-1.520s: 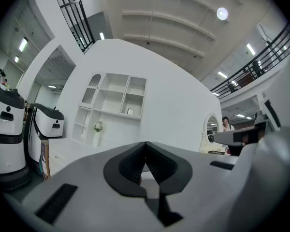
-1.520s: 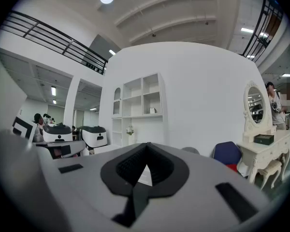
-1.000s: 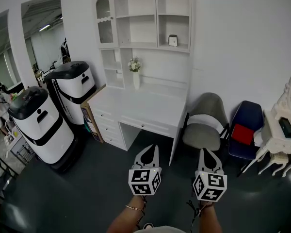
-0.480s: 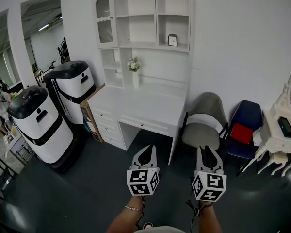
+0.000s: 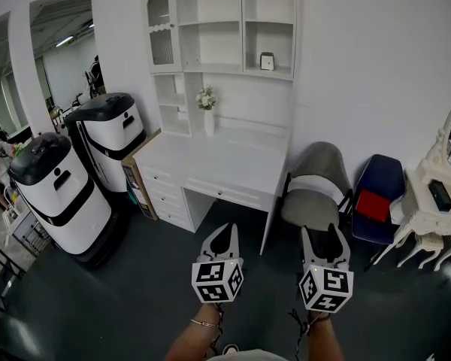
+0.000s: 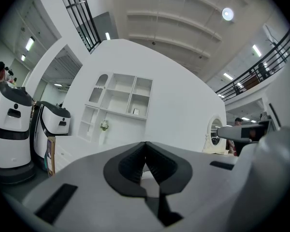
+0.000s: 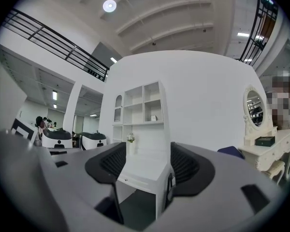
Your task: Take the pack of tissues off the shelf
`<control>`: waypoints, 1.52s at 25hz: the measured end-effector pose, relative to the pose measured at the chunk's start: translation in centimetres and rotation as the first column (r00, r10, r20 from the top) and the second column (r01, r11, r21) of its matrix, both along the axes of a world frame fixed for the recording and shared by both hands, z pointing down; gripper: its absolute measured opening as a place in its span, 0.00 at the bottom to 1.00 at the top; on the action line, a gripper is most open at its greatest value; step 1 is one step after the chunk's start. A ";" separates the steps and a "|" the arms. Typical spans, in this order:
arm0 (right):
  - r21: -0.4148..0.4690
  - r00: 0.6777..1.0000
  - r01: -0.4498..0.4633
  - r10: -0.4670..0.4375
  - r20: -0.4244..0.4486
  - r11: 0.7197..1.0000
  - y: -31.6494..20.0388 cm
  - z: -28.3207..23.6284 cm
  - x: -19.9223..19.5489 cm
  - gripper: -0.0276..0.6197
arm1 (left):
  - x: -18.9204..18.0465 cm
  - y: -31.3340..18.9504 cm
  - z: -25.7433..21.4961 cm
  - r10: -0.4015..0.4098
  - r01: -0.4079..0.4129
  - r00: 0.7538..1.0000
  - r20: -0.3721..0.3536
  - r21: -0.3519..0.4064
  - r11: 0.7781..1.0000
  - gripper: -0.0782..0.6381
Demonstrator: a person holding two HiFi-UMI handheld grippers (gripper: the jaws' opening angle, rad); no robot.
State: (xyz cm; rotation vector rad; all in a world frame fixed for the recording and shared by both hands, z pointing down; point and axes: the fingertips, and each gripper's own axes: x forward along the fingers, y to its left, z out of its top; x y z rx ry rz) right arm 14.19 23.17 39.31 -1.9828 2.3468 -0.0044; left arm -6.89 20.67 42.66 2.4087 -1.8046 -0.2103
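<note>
In the head view, the person is holding both tools low over the dark floor (image 5: 135,292), well short of the white tabletop (image 5: 218,164). The left hand-held gripper (image 5: 227,230) is showing its jaws pressed together, with nothing in them. The right hand-held gripper (image 5: 322,235) has just been opening its jaws, and nothing is lying between them. The pack of tissues (image 5: 267,62) is sitting on the shelf (image 5: 210,70) above the tabletop, in the lower open compartment of the right-hand column, well apart from both tools. A vase of flowers (image 5: 207,111) is standing lower, at the back of the tabletop.

In the left gripper view, the dark pads are meeting at their tips, and the pack of tissues (image 6: 135,111) is showing far beyond them.

In the right gripper view, the pads are standing apart and framing the tabletop, with the pack of tissues (image 7: 153,118) sitting high on the distant shelf.
</note>
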 end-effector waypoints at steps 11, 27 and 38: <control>-0.033 0.999 -0.052 0.052 0.012 0.998 -0.1 1.5 -1.0 0.65 | -3.4 -0.7 0.7 -0.009 0.009 1.000 0.010 -0.010 1.000 0.13; -0.077 0.996 -0.077 0.080 0.043 0.994 -5.9 3.9 0.6 0.64 | -3.6 -6.8 2.8 -0.021 0.022 1.000 0.012 -0.053 0.998 0.13; -0.048 0.999 -0.014 0.016 0.046 0.999 -18.6 1.9 3.3 0.63 | -1.2 -17.9 0.3 -0.090 0.090 0.996 0.016 -0.003 0.996 0.13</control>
